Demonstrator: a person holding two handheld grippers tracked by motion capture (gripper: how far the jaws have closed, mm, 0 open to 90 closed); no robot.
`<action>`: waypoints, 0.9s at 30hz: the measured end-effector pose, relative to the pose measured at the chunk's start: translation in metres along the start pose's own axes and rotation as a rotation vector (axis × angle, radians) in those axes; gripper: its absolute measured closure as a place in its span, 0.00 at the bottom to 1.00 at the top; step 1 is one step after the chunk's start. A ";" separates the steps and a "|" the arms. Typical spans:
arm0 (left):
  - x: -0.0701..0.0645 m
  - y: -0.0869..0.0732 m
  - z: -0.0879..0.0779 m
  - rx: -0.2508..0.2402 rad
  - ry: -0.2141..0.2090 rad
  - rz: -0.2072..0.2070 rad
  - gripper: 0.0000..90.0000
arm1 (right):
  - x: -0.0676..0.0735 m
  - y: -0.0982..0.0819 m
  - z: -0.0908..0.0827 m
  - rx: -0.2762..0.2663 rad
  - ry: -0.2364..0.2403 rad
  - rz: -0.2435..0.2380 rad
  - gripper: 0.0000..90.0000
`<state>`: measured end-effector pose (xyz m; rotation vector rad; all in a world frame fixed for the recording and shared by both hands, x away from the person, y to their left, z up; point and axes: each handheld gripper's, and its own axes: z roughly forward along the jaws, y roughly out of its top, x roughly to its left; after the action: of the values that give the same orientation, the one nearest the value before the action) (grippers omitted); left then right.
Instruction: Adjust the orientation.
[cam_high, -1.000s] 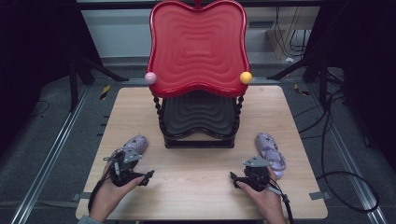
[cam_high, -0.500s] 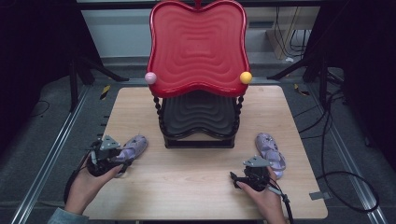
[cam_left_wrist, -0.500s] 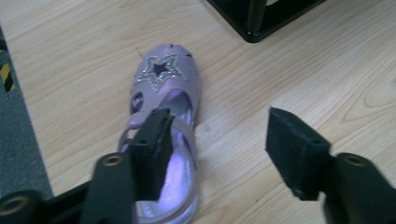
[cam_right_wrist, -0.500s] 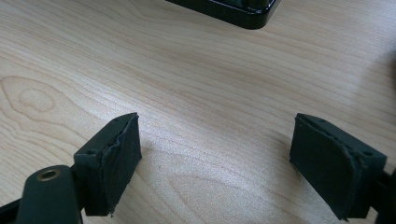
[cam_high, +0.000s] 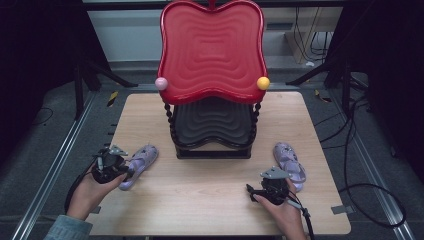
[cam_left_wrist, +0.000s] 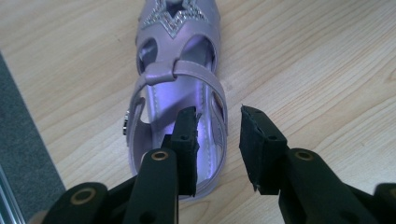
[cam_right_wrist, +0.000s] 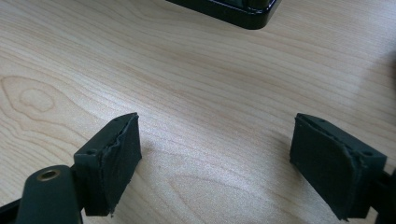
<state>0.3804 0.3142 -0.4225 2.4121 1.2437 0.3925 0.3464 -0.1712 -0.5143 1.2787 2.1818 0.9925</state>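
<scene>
We see the left tongs (cam_high: 129, 171) at the left edge of the pale wooden tabletop (cam_high: 210, 200), at the heel end of the lilac strappy sandal with a glittery star on its front (cam_high: 137, 164). In the left gripper view these tongs (cam_left_wrist: 218, 140) have just been closing, and their jaws now stand a modest gap apart. One jaw sits inside the sandal's (cam_left_wrist: 175, 93) heel opening, over the insole, and the other stands outside the heel wall on its right. That wall lies between the two jaws, yet we cannot tell whether the pads press on it.

The right tongs (cam_high: 252, 190) rest low over the tabletop near its front edge. In the right gripper view they (cam_right_wrist: 215, 158) are spread wide with only bare wood (cam_right_wrist: 187, 70) between the jaws, holding nothing.

The left sandal lies flat on its sole. Its long axis runs diagonally, with the heel toward the left front corner and the toe pointing away and inward, toward the black base of the two-tier stand (cam_high: 212, 150) with a wavy red top tray (cam_high: 211, 50). A second lilac sandal (cam_high: 289, 159) lies to the right of the stand, just behind the right tongs, its long axis running roughly front to back.
</scene>
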 end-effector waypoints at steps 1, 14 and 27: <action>0.000 0.000 0.003 0.008 -0.005 0.001 0.74 | 0.000 0.000 0.000 0.000 0.000 0.000 0.18; 0.001 0.006 0.019 0.074 -0.028 0.010 0.83 | 0.000 0.000 0.000 0.002 0.006 0.003 0.18; 0.004 0.007 0.024 0.115 -0.046 0.028 0.92 | 0.000 0.000 0.000 0.003 0.007 0.005 0.18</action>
<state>0.3979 0.3089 -0.4404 2.5224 1.2452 0.2792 0.3464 -0.1712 -0.5140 1.2841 2.1871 0.9978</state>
